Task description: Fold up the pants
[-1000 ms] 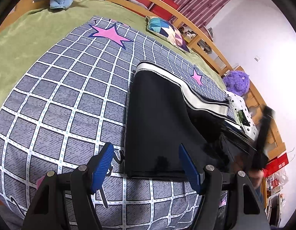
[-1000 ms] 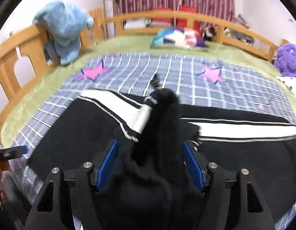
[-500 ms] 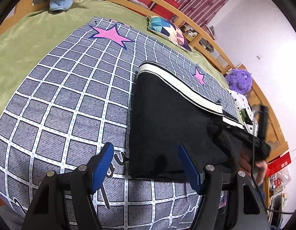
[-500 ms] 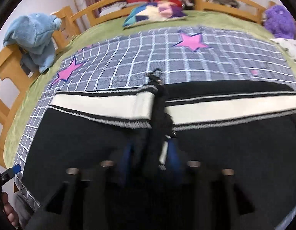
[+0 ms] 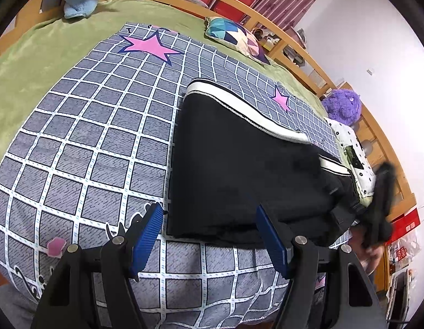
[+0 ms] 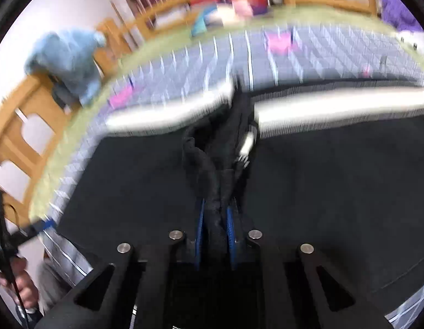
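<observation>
Black pants [image 5: 234,164] with a white side stripe [image 5: 239,107] lie flat on the grey checked bedspread [image 5: 88,137]. My left gripper [image 5: 209,235] is open and empty, just above the bedspread at the pants' near hem. In the right wrist view, which is blurred, my right gripper [image 6: 214,230] is shut on a bunched fold of the black pants [image 6: 321,178], and the cloth rises between its blue pads [image 6: 230,229]. The right gripper also shows in the left wrist view [image 5: 379,205] at the far right.
A green blanket [image 5: 33,46] covers the bed under the checked spread. A wooden rail [image 5: 266,19] rings the bed. A colourful pillow [image 5: 234,35], a purple plush [image 5: 343,107] and a blue plush [image 6: 66,60] sit at the edges.
My right gripper has closed on the bunched pants fabric and is moving fast, blurring its view. My left gripper stays open and has shifted slightly nearer the hem.
</observation>
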